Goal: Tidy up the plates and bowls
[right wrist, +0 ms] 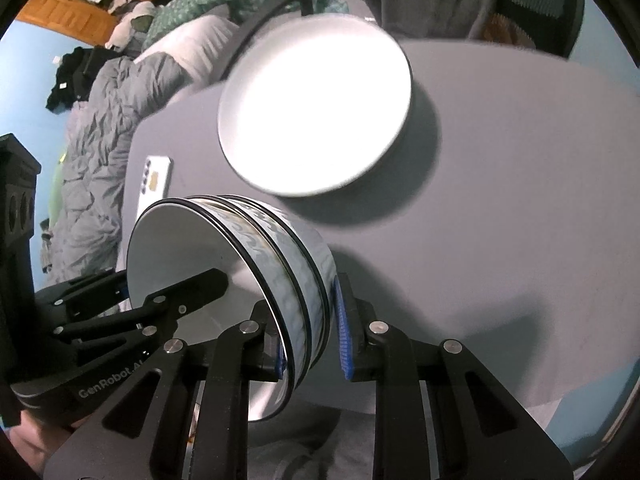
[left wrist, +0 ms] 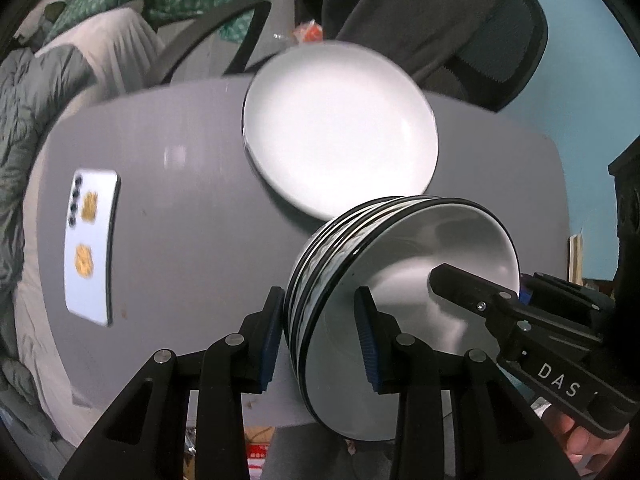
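Both jaw pairs clamp opposite rims of the nested bowl stack [left wrist: 400, 304], left gripper [left wrist: 320, 336] at its nine o'clock edge and right gripper [left wrist: 476, 284] at three o'clock, apparently sharing its weight above the grey table [left wrist: 180, 240], with the white plate [left wrist: 340, 128] lying at twelve o'clock.

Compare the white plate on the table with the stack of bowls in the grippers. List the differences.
1. The white plate lies flat on the grey table; the stack of bowls is held off it, tipped on its side.
2. The plate is single and shallow; the bowls are deeper and nested.
3. The plate is plain outside; the bowls have dark rims and wavy-patterned walls.
4. Nothing grips the plate; the left hand-held gripper and right hand-held gripper each clamp the stack's rims.
Both are white inside and empty.
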### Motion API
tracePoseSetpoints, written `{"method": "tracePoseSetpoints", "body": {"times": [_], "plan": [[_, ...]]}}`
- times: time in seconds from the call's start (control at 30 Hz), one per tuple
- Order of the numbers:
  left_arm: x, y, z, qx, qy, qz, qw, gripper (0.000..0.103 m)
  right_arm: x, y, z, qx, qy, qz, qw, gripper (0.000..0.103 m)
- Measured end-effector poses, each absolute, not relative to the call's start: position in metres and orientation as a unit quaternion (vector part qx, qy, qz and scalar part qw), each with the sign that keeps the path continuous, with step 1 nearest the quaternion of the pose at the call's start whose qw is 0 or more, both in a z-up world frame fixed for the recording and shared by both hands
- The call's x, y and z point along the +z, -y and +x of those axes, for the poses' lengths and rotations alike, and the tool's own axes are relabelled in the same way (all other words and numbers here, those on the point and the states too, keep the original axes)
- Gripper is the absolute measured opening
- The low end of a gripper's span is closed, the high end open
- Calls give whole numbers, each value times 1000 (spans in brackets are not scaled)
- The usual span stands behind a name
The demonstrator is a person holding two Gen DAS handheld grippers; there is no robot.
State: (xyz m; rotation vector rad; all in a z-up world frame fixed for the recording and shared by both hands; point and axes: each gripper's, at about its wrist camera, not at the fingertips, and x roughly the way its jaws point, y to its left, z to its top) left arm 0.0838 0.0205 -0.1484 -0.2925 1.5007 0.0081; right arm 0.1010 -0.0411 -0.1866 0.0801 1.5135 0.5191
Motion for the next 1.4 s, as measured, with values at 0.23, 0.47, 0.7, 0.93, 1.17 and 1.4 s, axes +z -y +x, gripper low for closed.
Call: {"method": "tracePoseSetpoints", "body": {"times": [0.23,0.47,0.7,0.93,1.17,1.4], "plan": [[-143,-30,129,7,-666,-135,734,35,-174,32,141,233,-662,33,712,21],[-158,-43,163,20,-668,-140,731,35,-180,25,181,235,-659,29,714,21],[-175,-51,180,35,-681,-144,717,35,-199,19,204,238,-675,19,698,21],[-179,-48,191,43,-685,-141,713,35,-206,18,218,240,-686,17,687,21],[-185,-49,191,56,-687,-143,710,35,-207,13,222,238,-690,3,684,20],[-183,-51,185,55,-676,-149,719,35,-206,11,222,238,-688,3,686,24]]}}
